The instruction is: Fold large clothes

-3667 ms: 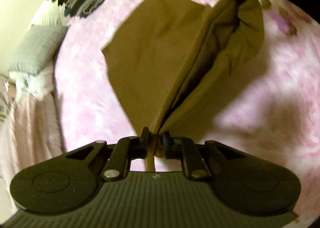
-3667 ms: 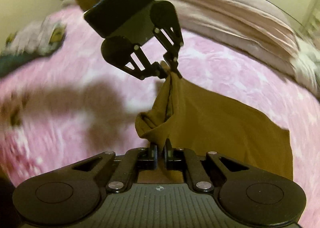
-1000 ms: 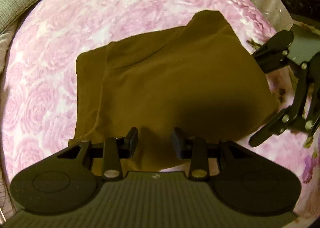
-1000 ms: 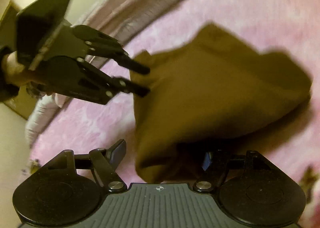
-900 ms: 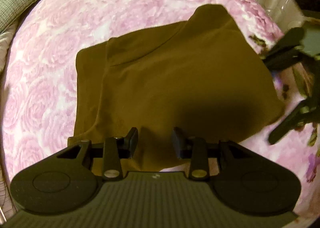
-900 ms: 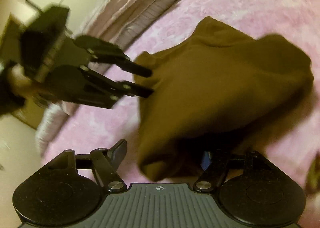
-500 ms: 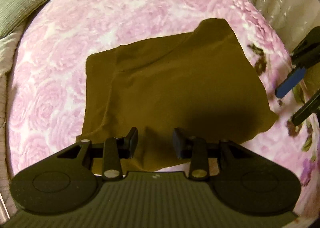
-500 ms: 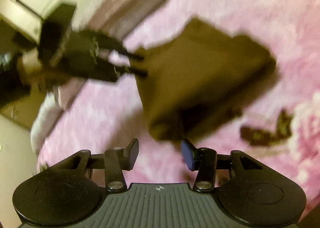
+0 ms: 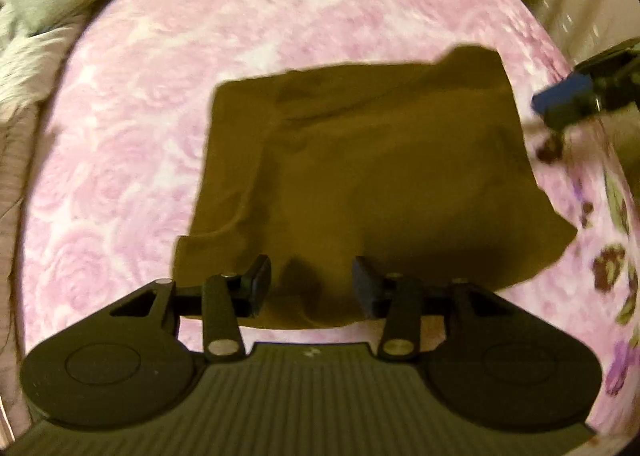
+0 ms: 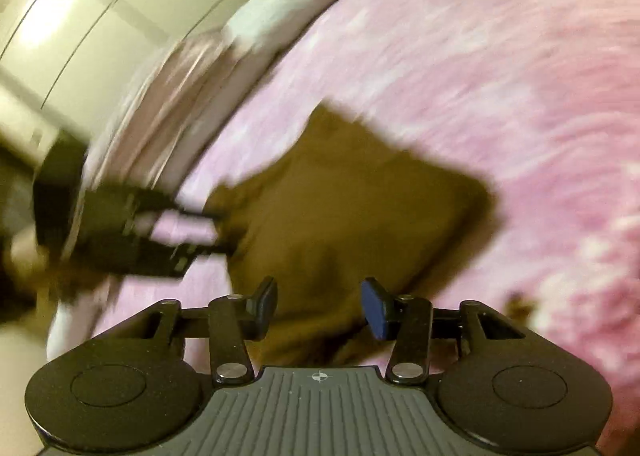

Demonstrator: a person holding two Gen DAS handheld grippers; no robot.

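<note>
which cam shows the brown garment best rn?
Left wrist: the whole brown garment lies folded on the pink bedspread, edges readable. Right wrist shows it motion-blurred, its near edge behind the tongs.

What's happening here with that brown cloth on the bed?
A person is folding a brown garment using two handheld grippers. Right now the garment lies folded on the pink floral bedspread. Neither tool grips it: the left gripper is open over its near edge, and the right gripper is open too, off to one side. The right-hand view is blurred.
</note>
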